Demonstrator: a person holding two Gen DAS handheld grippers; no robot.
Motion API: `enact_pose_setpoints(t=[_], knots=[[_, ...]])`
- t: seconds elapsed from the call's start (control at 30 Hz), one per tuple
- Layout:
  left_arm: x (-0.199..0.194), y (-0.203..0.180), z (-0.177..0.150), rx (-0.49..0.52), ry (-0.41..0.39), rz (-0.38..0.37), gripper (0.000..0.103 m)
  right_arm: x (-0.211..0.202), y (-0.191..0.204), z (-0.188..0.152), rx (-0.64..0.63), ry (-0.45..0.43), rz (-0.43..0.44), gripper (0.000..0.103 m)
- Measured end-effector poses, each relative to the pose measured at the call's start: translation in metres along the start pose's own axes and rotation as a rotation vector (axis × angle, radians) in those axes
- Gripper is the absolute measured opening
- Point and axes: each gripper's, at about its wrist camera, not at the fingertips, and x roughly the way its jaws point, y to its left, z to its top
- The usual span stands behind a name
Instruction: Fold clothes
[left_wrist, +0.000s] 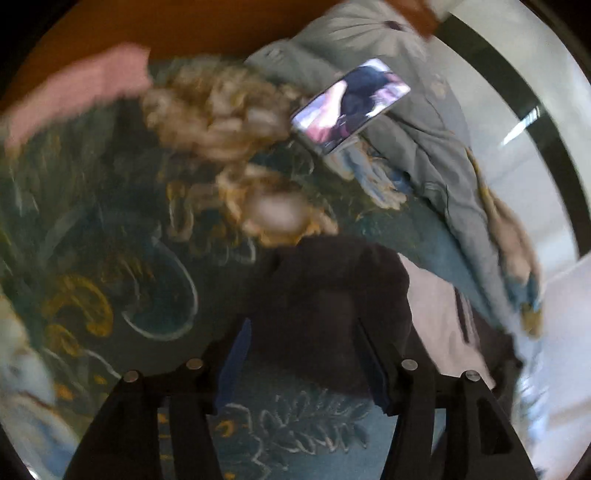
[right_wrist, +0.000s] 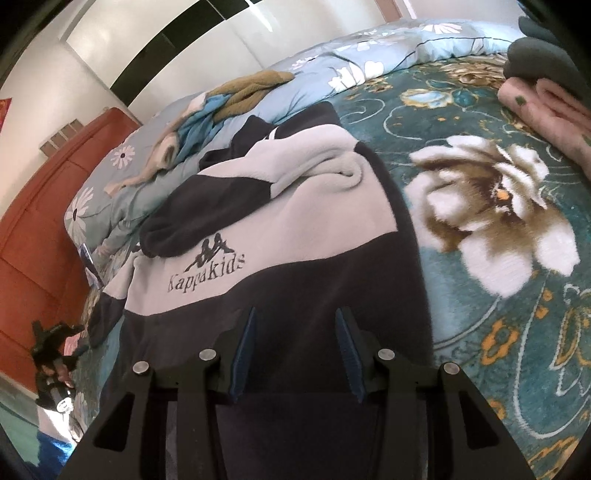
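Spread across the bed (right_wrist: 480, 295) is a teal blanket with big cream and gold flowers, and on it lies the sweatshirt (right_wrist: 258, 229), dark navy with a pale grey panel and a stitched logo. It is partly gathered already: one dark sleeve is thrown across the grey chest, and the hood or collar end is bunched up further away. A pale blue flowered quilt (right_wrist: 369, 66) is heaped along the far side, and a folded pink cloth (right_wrist: 543, 107) sits off to the right, near the edge.

The right tongs (right_wrist: 295, 354) are spread, low over the dark hem, which runs between the fingers without being pinched. The left tongs (left_wrist: 306, 354) are spread too; a dark fold of the same sweatshirt (left_wrist: 325, 295) lies between or just beyond the fingers, but I cannot tell whether they touch it.

My reading is that the fold is midway, sleeves coming in, body not yet doubled. The next move would call for both tongs to close on the hem edge and carry it up toward the collar, keeping the thick fleece flat so it does not bunch.

The left view is badly smeared. A lit phone (left_wrist: 351, 103) lies near the quilt there; its screen is unreadable. The sweatshirt's other sleeve is out of sight.
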Motion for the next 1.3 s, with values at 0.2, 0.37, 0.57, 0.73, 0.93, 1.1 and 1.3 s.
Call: enact_pose_setpoints(t=[0.2,0.37,0.57,0.73,0.93,1.1,1.3], knots=[[-0.011,-0.034,0.013,0.019,-0.089,-0.07,0.04,-0.002,0.001,0.002,0.001,-0.005,-0.003,0.045],[-0.02,-0.063,0.024,0.034,-0.163,-0.128,0.022,0.001,-0.005,0.003,0.009,0.002,-0.003,0.045],[-0.061,-0.153,0.038,0.188,-0.292,-0.283,0.022,0.006,-0.014,0.007,0.024,0.003,0.004,0.045],[-0.104,-0.292,0.013,0.453,-0.298,-0.57,0.022,0.008,-0.017,0.009,0.034,-0.009,0.018,0.045],[-0.072,-0.401,-0.069,0.624,-0.09,-0.732,0.022,0.007,-0.023,0.011,0.05,-0.017,0.04,0.045],[-0.016,-0.445,-0.155,0.743,0.134,-0.699,0.022,0.003,-0.026,0.013,0.056,-0.027,0.04,0.045],[0.045,-0.459,-0.23,0.862,0.297,-0.577,0.023,0.001,-0.029,0.011,0.065,-0.032,0.032,0.045]])
